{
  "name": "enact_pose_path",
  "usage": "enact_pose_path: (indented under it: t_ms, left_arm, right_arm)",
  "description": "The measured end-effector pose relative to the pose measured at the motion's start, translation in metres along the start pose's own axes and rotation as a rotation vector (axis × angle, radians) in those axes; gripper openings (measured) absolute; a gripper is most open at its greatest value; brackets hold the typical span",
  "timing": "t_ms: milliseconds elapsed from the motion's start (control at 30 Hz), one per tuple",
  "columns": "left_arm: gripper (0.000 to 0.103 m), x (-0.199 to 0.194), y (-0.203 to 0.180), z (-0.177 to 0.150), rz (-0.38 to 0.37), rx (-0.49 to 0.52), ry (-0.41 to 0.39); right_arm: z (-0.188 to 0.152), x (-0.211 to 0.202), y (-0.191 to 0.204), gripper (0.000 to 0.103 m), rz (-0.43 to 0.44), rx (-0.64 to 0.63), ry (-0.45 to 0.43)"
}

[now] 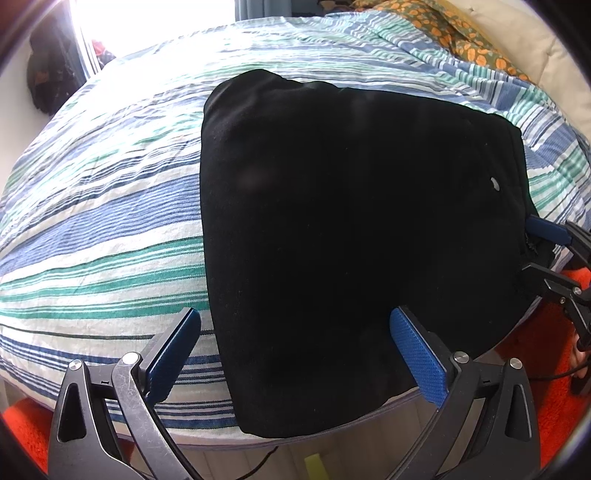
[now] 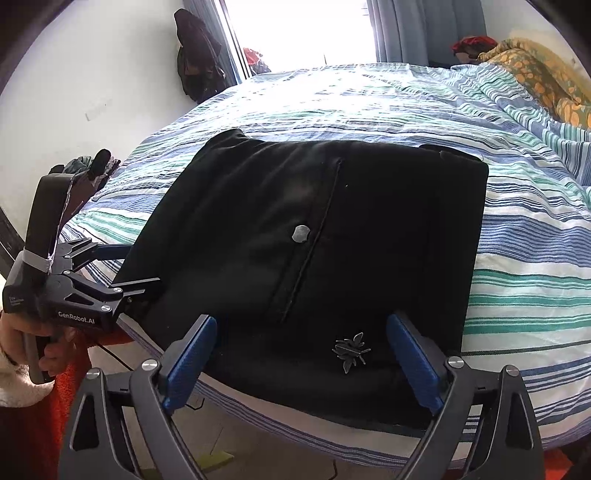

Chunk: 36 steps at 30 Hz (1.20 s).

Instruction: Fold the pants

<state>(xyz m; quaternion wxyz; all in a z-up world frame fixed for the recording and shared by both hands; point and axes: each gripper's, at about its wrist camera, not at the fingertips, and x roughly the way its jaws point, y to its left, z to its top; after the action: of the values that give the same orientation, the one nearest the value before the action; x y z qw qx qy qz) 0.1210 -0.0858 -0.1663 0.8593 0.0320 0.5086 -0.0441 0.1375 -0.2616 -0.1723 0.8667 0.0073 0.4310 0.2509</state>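
Black pants (image 2: 314,236) lie folded on the striped bedspread (image 2: 517,258); both the left gripper (image 1: 295,354) and right gripper (image 2: 301,354) stand wide apart, gripping nothing.

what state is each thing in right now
pants: folded into a flat black block, lying at the near edge of the bed
button: facing up on the pants
bedspread: spread over the bed, wrinkled
left gripper: open, holding nothing
right gripper: open, holding nothing
curtain: drawn aside

Folded black pants (image 2: 314,236) lie on striped bedspread (image 2: 524,258).
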Motion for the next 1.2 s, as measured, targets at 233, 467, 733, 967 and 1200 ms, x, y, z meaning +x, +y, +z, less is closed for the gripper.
enact_pose_path:
  t_ms: [233,467,733,967,1200]
  left_arm:
    - [0.102,0.001,0.001,0.0,-0.003,-0.004,0.001]
    - [0.102,0.001,0.002,0.0,-0.005,-0.005,0.002]
    - [0.102,0.003,0.005,0.0,-0.018,-0.019,0.011]
    - [0.101,-0.003,0.052,0.021,-0.229,-0.188,0.1]
    - [0.101,0.025,0.064,0.034,-0.366,-0.239,0.172]
  right_arm:
    - [0.0,-0.001,-0.002,0.093,0.006,0.005,-0.002]
    - [0.0,-0.001,-0.002,0.093,0.007,0.006,-0.002]
    - [0.0,-0.001,-0.002,0.093,0.008,0.007,-0.003]
    - [0.006,-0.059,-0.095,0.091,0.235,0.472,-0.222]
    - [-0.004,-0.011,-0.16,0.081,0.408,0.658,0.133]
